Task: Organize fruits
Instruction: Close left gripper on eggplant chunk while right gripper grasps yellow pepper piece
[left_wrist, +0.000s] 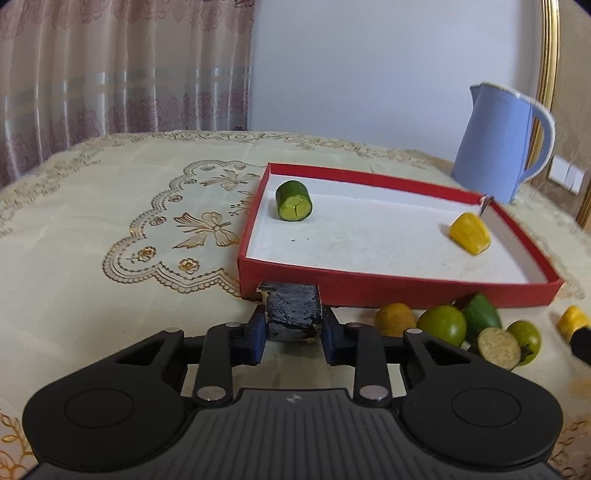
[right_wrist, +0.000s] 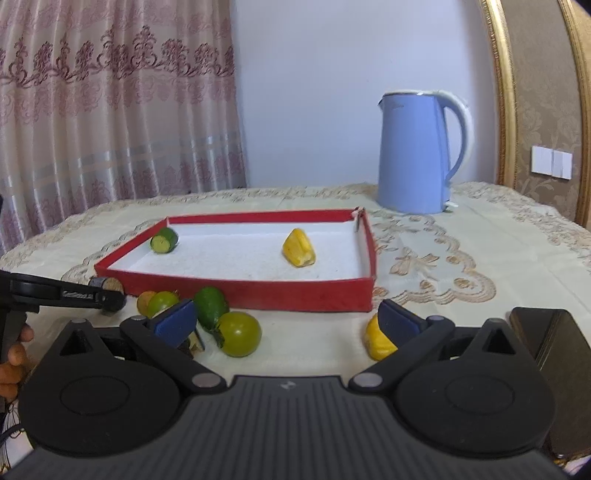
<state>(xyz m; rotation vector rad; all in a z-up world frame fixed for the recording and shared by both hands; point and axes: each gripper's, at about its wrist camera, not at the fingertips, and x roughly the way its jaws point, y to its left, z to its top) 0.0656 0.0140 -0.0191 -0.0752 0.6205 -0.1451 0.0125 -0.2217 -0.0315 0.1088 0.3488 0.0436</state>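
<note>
- Red cardboard tray dead ahead, white floor inside, and the left gripper is right up at its near wall, clenched on a dark cylindrical chunk, which looks like an eggplant piece with blackish skin.
- In the right wrist view that chunk sits just outside the tray's near-left corner, low, not yet over the rim.
- Already inside: a cucumber piece at the far left, a yellow pepper piece toward the right wall.
- Waiting on the tablecloth just in front of the tray: a brownish-yellow fruit, green tomatoes, a green avocado-like fruit, a cut eggplant piece.
- Right gripper hovers spread wide, nothing between its pads; a green tomato sits near its left pad, a yellow pepper piece beside the right one.
- To do this well, I'd say: lift the chunk clear above the wall before going forward, or it will shove the light tray along the cloth.
- Aim for the bare middle floor, well apart from the cucumber, set it low, then release so the round piece doesn't roll.
- Blue kettle stands behind, out of the way.
</note>
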